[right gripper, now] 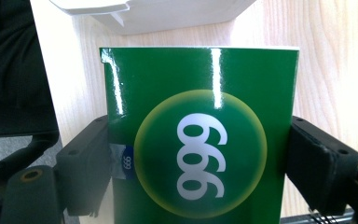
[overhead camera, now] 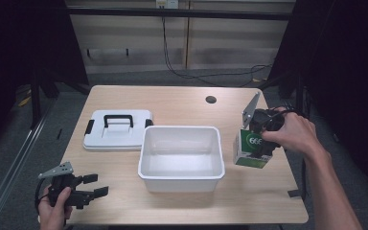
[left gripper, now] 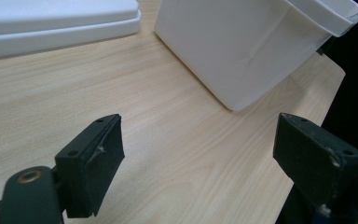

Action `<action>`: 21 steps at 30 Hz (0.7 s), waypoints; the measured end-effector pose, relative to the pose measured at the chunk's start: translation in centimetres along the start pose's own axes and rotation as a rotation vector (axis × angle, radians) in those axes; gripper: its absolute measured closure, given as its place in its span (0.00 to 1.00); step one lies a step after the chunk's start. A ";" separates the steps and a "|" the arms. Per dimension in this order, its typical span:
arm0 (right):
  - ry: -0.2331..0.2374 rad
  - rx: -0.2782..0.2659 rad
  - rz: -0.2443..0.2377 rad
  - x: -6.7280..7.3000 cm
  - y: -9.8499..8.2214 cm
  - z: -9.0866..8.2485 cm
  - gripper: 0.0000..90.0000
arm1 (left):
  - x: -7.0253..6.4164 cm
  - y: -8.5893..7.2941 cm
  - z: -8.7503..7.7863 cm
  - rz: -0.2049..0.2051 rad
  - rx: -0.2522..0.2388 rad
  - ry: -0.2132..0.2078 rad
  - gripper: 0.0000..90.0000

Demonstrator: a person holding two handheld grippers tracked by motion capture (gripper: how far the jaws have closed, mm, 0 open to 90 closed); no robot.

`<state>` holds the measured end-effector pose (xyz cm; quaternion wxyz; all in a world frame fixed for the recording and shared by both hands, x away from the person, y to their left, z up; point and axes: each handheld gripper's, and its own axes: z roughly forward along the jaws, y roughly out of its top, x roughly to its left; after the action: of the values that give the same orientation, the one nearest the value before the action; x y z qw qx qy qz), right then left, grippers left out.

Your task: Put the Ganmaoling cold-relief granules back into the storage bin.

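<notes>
A green box marked "999" stands on the table to the right of the white bin. My right gripper comes down on it from above, and in the right gripper view both jaws press the green box at its sides. My left gripper rests low at the table's front left corner, jaws wide apart with bare wood between them. In the left gripper view the left gripper faces the white bin and the lid.
A white lid with a black handle and latches lies flat left of the bin. A round cable hole sits near the table's far edge. Dark floor and cables surround the table.
</notes>
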<state>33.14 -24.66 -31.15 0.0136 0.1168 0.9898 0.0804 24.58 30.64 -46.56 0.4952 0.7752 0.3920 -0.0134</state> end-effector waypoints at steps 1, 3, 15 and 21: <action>-0.005 0.000 0.000 0.0 0.0 -0.1 0.18 | 0.0 0.0 0.0 0.003 0.003 -0.002 0.18; -0.009 -0.004 -0.001 0.0 0.0 -0.4 0.18 | -0.1 0.0 0.1 0.004 0.003 -0.002 0.18; -0.033 -0.022 -0.012 0.3 1.1 -2.4 0.18 | 0.1 0.0 0.0 -0.006 -0.009 0.007 0.18; -0.038 -0.021 -0.021 0.5 1.6 -3.6 0.18 | 0.1 0.0 0.0 0.000 -0.006 0.002 0.18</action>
<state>32.84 -23.58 -27.29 0.0346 0.1076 0.9897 0.0882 24.63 30.69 -46.57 0.4971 0.7736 0.3928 -0.0113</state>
